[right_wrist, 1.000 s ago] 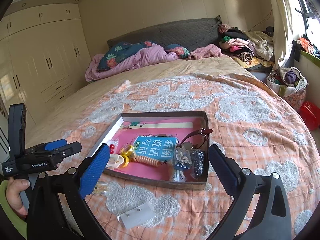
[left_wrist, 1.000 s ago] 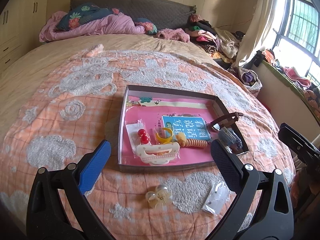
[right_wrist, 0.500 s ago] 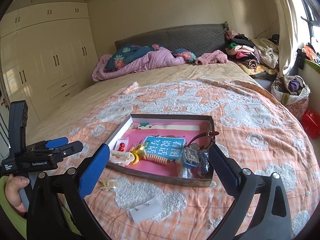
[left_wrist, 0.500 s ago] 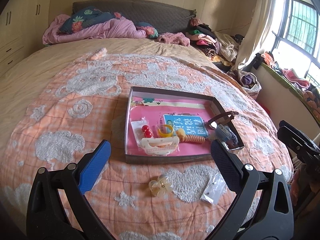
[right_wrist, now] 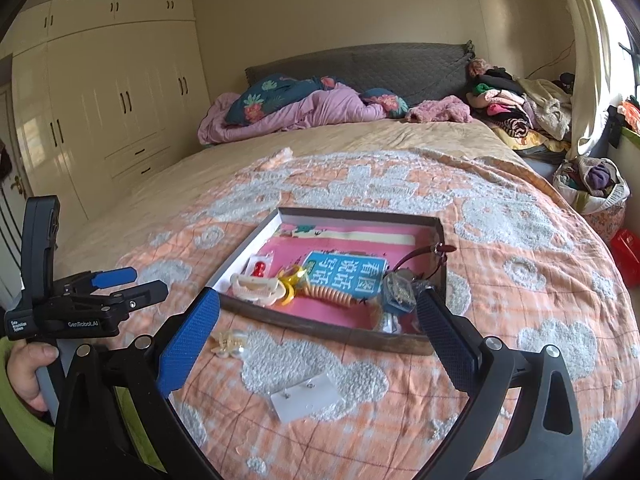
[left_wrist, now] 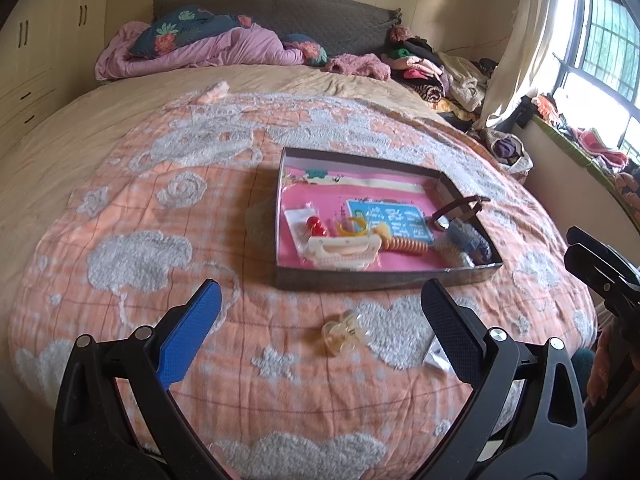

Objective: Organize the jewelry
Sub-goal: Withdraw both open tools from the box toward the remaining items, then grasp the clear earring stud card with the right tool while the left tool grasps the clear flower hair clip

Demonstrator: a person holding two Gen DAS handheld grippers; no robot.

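Jewelry-filled shallow cardboard tray (left_wrist: 384, 280) is sitting farther away than before; left gripper (left_wrist: 320, 334) and right gripper (right_wrist: 318, 330) are gaping wide, both empty, after pulling back.

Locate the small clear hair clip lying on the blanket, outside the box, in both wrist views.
Left wrist: the clear hair clip lies bottom centre on the blanket, between the open claw's fingers, nearer than the box.
Right wrist: the clip sits lower left, beside the blue finger.
Shared landmark: the box's near wall, just beyond the clip in both.
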